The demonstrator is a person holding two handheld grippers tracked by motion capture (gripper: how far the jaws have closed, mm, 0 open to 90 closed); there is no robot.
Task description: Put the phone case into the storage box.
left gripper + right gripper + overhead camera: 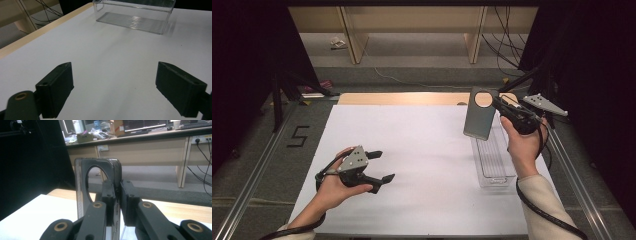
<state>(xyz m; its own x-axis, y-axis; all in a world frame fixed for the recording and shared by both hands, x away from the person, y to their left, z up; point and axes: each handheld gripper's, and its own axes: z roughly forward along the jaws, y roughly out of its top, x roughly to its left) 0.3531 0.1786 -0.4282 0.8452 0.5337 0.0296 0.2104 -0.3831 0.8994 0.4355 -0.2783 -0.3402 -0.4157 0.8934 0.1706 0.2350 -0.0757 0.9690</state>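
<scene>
Right gripper (501, 106) clamped on grey flat phone case with round cutout (479, 120), hanging upright just above clear plastic tray (494, 162); left gripper (382, 166) agape, well apart.

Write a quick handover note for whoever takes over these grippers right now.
Right gripper: shut on the grey phone case, held in the air above the far end of the clear bin.
Left gripper: open, holding nothing, over the white table.
Done: case picked up.
Left: the bin looks like the likely spot for the case; if so, lower it in and release.
</scene>
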